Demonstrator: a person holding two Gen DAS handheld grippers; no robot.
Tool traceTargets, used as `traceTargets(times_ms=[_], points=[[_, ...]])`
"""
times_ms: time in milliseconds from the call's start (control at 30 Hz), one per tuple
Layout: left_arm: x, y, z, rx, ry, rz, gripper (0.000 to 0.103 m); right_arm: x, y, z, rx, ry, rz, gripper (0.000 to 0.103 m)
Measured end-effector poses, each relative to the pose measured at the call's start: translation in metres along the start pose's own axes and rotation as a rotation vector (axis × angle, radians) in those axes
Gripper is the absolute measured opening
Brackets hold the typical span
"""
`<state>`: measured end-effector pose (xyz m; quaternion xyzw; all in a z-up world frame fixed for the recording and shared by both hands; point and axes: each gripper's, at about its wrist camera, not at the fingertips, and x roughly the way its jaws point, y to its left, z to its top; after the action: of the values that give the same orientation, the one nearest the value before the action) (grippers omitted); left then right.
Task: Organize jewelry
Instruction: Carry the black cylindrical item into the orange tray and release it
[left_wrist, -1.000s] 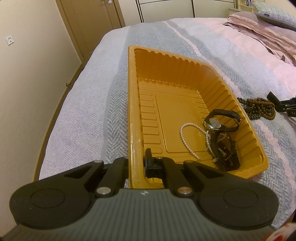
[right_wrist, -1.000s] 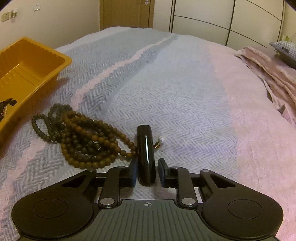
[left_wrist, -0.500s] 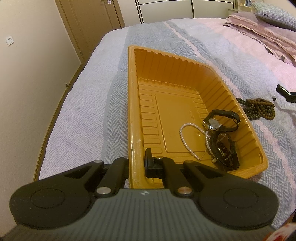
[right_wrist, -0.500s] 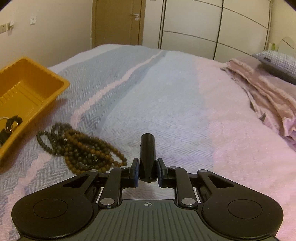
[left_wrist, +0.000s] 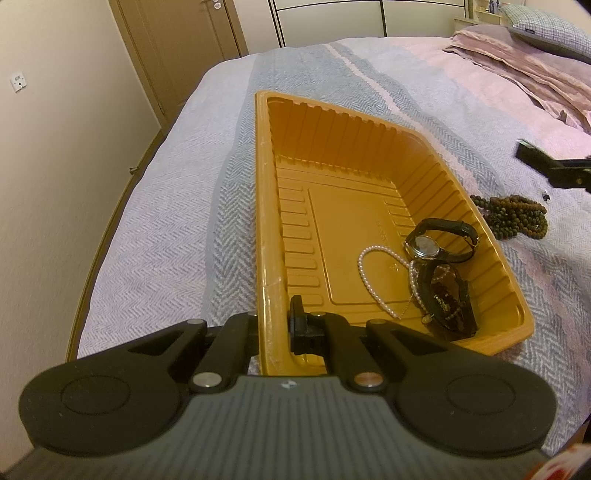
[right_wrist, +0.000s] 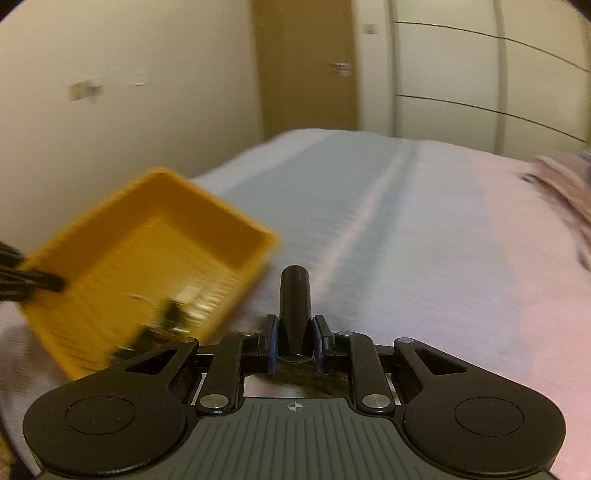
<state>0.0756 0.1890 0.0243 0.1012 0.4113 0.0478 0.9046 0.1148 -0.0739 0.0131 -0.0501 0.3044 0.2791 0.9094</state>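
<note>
The left gripper (left_wrist: 275, 326) is pressed together on the near left wall of an orange plastic tray (left_wrist: 266, 206), one finger outside the rim and one inside, and the tray sits on a bed (left_wrist: 155, 236) covered in a grey and pink herringbone spread. The tray is a deep rectangle with ribbed sides and a flat, embossed floor. In its near right corner lie a string of small white pearls (left_wrist: 373, 280) in a loose loop, a wristwatch (left_wrist: 439, 243) with a round pale face and a black strap curled on its side, and a dark, glossy piece (left_wrist: 448, 299) whose details I cannot make out, touching the pearls. Just outside the tray's right wall, on the spread, is a heap of brown wooden beads (left_wrist: 517, 219), coiled several times over. The right gripper (right_wrist: 294, 341) pinches a slim black cylinder (right_wrist: 294, 295) between its blue-edged pads; the cylinder is smooth and matte, rounded at the far end, and it points forward along the fingers, up off the bed, to the right of the tray. The right wrist view is blurred, so the tray's contents there are only smears.
</note>
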Motion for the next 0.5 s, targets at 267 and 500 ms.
traceTargets(times_ms=[267,500], points=[[-0.001,0.001,-0.001,-0.001,-0.004,-0.004,0.003,0.034,0.069,0.015,-0.046,0.021,0.162,0.019],[0.0,0.001,-0.001,0.0,-0.004,-0.006,0.003,0.056,0.087,0.013,-0.042,0.064,0.216,0.019]])
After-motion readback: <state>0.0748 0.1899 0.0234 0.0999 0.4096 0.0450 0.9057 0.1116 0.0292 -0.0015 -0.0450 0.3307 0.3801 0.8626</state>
